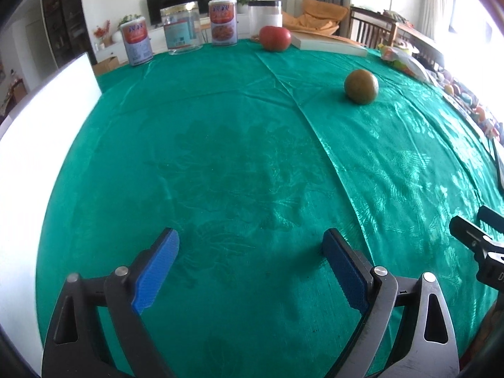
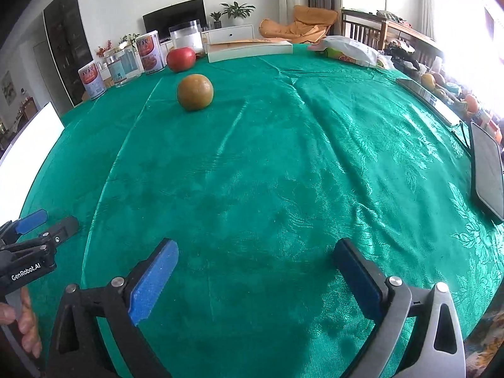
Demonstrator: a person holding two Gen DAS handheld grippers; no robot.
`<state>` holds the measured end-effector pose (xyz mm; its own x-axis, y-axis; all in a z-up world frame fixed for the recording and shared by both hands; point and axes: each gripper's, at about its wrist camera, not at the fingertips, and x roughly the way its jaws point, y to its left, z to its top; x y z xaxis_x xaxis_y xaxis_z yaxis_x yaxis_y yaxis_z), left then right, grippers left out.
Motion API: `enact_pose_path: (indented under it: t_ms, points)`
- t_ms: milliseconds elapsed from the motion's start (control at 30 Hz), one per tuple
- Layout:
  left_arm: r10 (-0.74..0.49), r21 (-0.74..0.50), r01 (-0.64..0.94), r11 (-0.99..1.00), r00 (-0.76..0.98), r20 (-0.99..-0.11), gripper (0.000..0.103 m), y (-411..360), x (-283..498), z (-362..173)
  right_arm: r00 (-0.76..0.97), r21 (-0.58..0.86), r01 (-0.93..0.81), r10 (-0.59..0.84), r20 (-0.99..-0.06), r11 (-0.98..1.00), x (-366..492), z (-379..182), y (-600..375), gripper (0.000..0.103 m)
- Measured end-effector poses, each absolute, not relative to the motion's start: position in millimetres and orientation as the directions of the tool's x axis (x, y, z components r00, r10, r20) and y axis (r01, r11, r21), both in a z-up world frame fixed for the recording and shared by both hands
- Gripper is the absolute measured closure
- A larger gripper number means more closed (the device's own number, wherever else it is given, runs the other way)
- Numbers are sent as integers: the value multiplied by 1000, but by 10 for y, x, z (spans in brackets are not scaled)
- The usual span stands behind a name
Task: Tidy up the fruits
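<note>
Between both spread claws [image 1: 249, 271] [image 2: 255, 278], bare tablecloth [image 2: 267, 173] reaches the orange [image 2: 195, 92].

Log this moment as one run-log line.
left gripper: open, empty | right gripper: open, empty | greenish orange, red tomato: untouched on tablecloth

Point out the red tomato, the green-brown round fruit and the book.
red tomato [image 2: 180, 59], right wrist view, middle of its front.
green-brown round fruit [image 2: 195, 92], right wrist view, centre.
book [image 1: 327, 44], left wrist view, page edge.
</note>
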<state>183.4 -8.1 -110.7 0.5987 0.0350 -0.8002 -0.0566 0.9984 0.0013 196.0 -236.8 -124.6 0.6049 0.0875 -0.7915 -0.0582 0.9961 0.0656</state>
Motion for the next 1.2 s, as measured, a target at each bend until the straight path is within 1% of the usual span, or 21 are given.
enact_pose_path:
  t_ms: [133, 200, 300, 1000, 1067, 1200]
  points:
    - [41, -3, -73, 997, 591, -806, 3, -51, 1849, -1116, 601, 44, -68, 76, -795, 997, 1973, -1278, -2340, 1]
    - [40, -3, -72, 997, 590, -806, 3, -55, 1853, -1123, 599, 26, -74, 66, -798, 997, 1974, -1288, -2303, 1]
    - [37, -4, -69, 998, 590, -807, 2, -59, 1860, -1127, 596, -6, -95, 52, -802, 995, 1968, -1310, -2235, 1]
    - [41, -1, -72, 997, 588, -808, 1, -53, 1864, -1135, 602, -5, -139, 80, -794, 990, 1902, -1318, -2186, 0]
    - [21, -11, -51, 999, 582, -813, 1, -63, 1890, -1134, 602, -5, -140, 81, -794, 990, 1903, -1318, -2186, 0]
    - [-86, -46, 85, 995, 560, -824, 2, -260, 2182, -1019, 601, -5, -144, 84, -795, 990, 1900, -1317, -2181, 0]
